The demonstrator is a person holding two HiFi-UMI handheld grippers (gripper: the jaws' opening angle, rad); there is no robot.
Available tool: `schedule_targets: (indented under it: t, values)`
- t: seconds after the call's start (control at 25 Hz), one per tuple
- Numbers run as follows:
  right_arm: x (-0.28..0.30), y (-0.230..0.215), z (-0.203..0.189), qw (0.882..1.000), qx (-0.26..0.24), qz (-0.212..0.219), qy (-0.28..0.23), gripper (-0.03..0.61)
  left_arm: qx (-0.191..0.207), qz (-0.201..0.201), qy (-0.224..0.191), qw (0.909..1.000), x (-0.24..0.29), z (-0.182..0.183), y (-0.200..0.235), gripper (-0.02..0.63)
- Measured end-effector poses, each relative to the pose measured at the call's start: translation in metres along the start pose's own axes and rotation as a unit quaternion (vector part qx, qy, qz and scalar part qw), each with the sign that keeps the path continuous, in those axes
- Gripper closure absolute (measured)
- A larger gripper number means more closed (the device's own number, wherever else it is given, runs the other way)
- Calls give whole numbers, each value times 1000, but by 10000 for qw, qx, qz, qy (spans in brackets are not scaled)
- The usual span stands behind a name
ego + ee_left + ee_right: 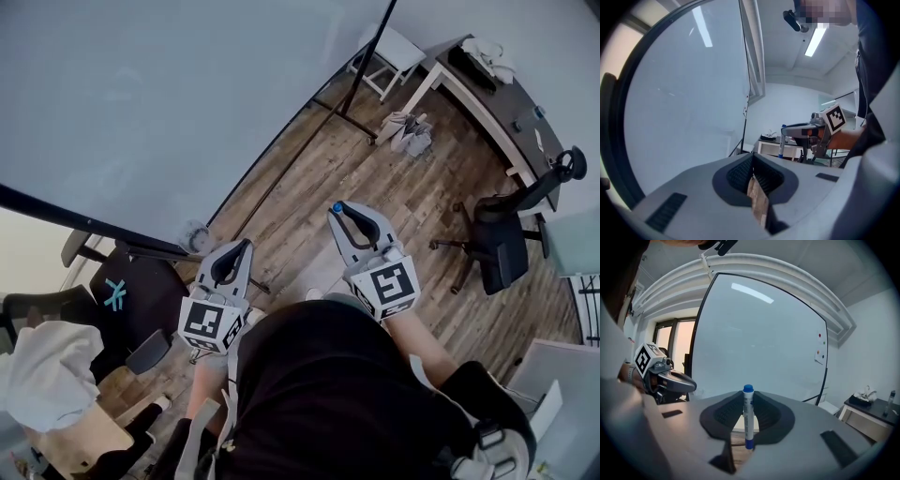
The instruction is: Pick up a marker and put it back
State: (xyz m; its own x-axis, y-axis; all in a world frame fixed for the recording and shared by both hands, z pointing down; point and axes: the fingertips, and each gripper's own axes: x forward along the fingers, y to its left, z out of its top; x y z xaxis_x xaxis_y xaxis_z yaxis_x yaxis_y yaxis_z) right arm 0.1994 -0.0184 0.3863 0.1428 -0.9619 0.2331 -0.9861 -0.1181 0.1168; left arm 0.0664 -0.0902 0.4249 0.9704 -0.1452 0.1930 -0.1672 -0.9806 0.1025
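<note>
A white marker (748,417) with a blue cap stands upright between the jaws of my right gripper (748,420), which is shut on it. In the head view the right gripper (349,217) is held up in front of the person, and the marker's blue cap (338,208) shows at its tip. My left gripper (232,259) hangs to the left, near the lower edge of the whiteboard (169,103). Its jaws are shut with nothing between them (752,180). The left gripper view also shows the right gripper (806,133) with the marker (783,140).
The large whiteboard (759,338) on a black stand (347,98) fills the upper left. Office chairs (502,239) stand on the wooden floor, with a desk (506,103) at the far right and a white stool (389,56) beyond. Another chair with cloth (47,375) is at left.
</note>
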Motion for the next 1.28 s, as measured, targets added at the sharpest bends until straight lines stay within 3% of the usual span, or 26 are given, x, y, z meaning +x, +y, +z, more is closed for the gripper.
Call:
schedule_targets:
  t: [0.68,1.28]
  values:
    - [-39,-44,-37,9993,297,-216,113,500,170,-180,99,9996,37,9,-44,606]
    - [-23,-19,-35,9993,342,-80,138,501,114,-89,170,9998,11,0,-29,606]
